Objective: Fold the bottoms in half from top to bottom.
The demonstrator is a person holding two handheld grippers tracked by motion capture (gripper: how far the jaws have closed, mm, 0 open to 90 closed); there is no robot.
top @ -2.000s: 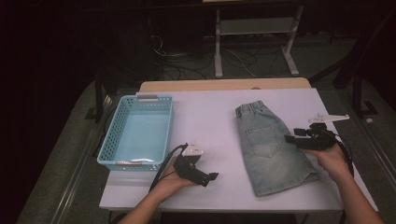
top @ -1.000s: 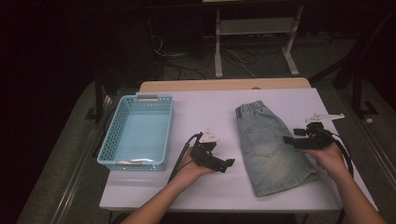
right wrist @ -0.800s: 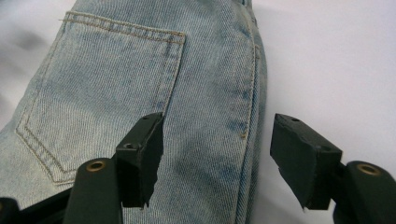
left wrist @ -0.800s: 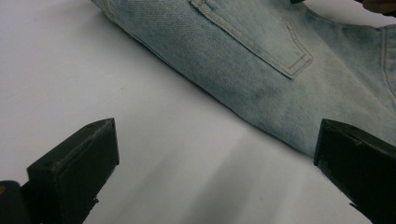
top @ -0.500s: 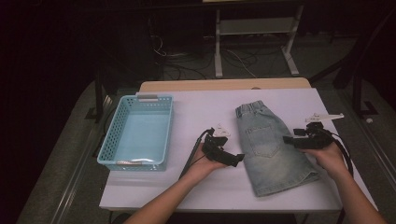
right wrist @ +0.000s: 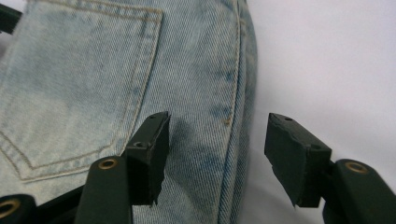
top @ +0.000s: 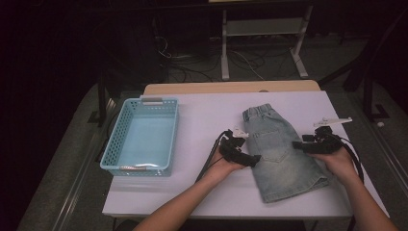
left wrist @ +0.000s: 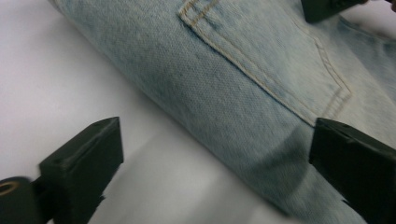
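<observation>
Both grippers closing in on the denim shorts (top: 281, 156)

Left gripper (top: 253, 159), jaws wide apart, has slid across from near the basket (top: 143, 103) to the shorts' near edge. Right gripper (right wrist: 212, 154) straddles the opposite seam, unclamped, its jaws just narrowing: a two-sided pickup looks imminent.

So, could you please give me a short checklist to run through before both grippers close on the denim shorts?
1. Left gripper jaws open, straddling the left edge of the denim shorts: ok.
2. Right gripper jaws open, just been closing a little, straddling the right side seam, pads not pressing yet: ok.
3. Shorts lying flat on the table: ok.
4. Blue basket empty and apart from the shorts: ok.
5. Jaws low enough to catch every layer of cloth: cannot tell.
</observation>
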